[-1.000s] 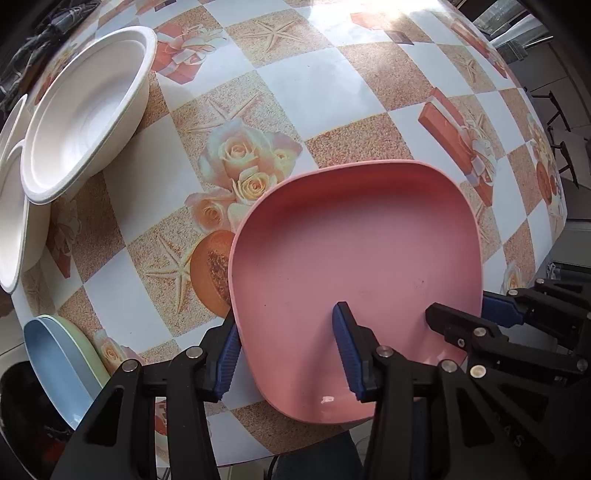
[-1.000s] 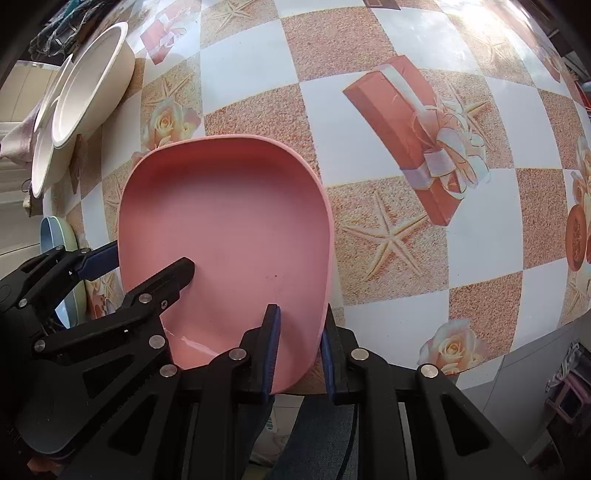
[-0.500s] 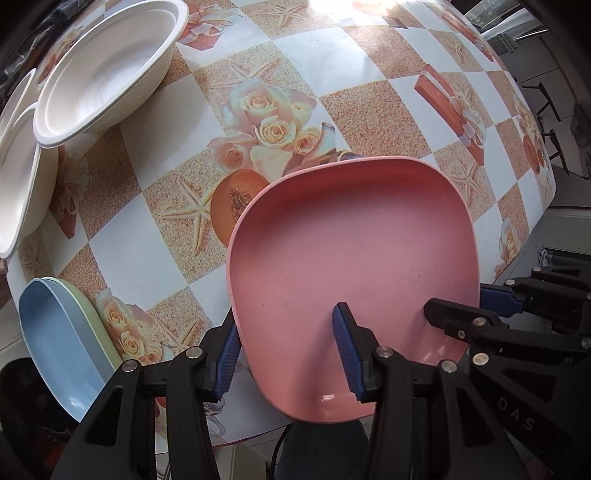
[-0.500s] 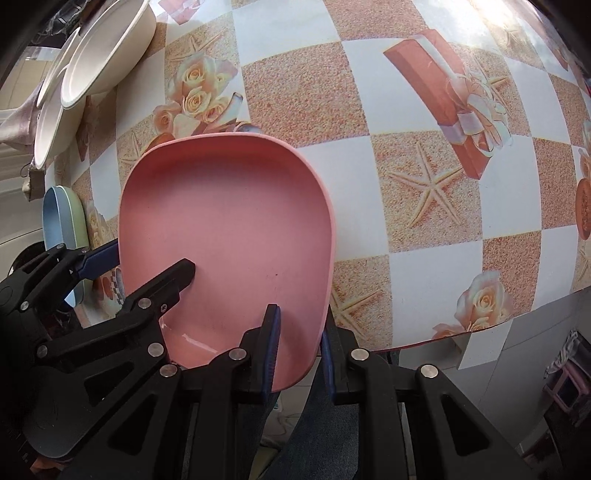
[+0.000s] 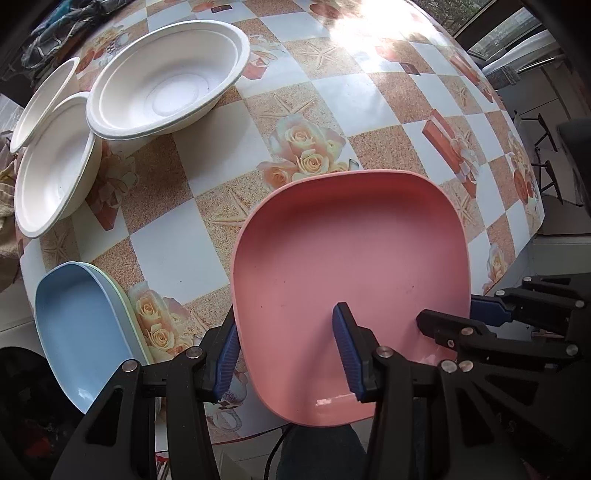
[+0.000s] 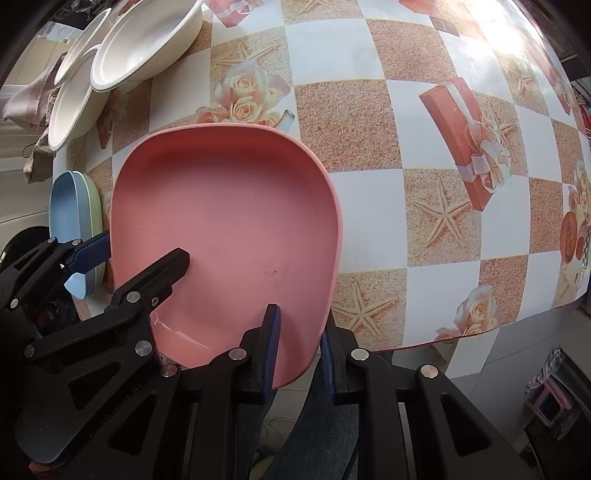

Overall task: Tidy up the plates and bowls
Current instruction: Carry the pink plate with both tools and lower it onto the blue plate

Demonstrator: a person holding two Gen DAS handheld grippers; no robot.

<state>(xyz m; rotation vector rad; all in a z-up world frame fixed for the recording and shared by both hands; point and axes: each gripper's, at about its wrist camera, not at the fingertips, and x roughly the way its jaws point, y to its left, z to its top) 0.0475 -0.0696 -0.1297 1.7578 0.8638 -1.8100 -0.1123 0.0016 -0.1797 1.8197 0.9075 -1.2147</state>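
Observation:
A pink square plate (image 5: 351,266) (image 6: 229,236) is held in the air above the table's near edge. My left gripper (image 5: 284,354) straddles its left rim with the jaws wide apart, one finger under and one over. My right gripper (image 6: 297,350) is shut on the plate's right rim. A blue plate (image 5: 77,332) (image 6: 68,206) lies on a green plate (image 5: 125,314) at the table's near left corner. Three white bowls (image 5: 166,81) (image 6: 144,44) sit at the far left, partly overlapping.
The table (image 5: 369,96) has a checked cloth with roses, starfish and gift boxes. Its near edge runs under the pink plate. Chairs (image 5: 543,136) stand past the right edge. Crumpled cloth (image 5: 62,33) lies behind the bowls.
Both grippers and the pink plate have lifted and drawn back toward the table's near edge and to the left. The blue and green plates and the bowls show more fully.

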